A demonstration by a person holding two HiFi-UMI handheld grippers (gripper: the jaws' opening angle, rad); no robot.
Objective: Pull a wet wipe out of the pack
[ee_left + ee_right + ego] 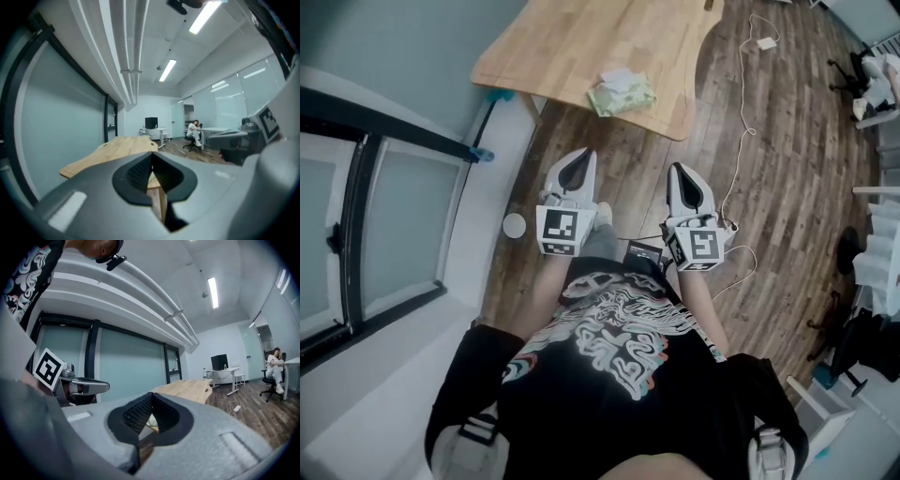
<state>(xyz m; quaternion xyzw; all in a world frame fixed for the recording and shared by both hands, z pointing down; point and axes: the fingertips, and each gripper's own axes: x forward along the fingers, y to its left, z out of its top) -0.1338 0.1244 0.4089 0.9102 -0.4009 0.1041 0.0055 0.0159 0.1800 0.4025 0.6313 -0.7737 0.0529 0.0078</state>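
Note:
The wet wipe pack point(622, 94), pale green with a white wipe at its top, lies near the front edge of the wooden table point(581, 47). Both grippers are held side by side over the floor, short of the table and pointing at it. My left gripper point(579, 159) is shut with nothing in it, as is my right gripper point(682, 173). In the left gripper view the jaws point(151, 157) meet, with the table point(117, 147) beyond them. In the right gripper view the jaws point(152, 397) meet too, and a pale bit of the pack point(152, 421) shows through the gap below the tips.
A glass partition with a dark frame point(366, 216) runs along the left. A white cable and charger point(766, 43) lie on the wood floor right of the table. A small black device point(642, 253) sits by my feet. A seated person point(193, 133) is far off.

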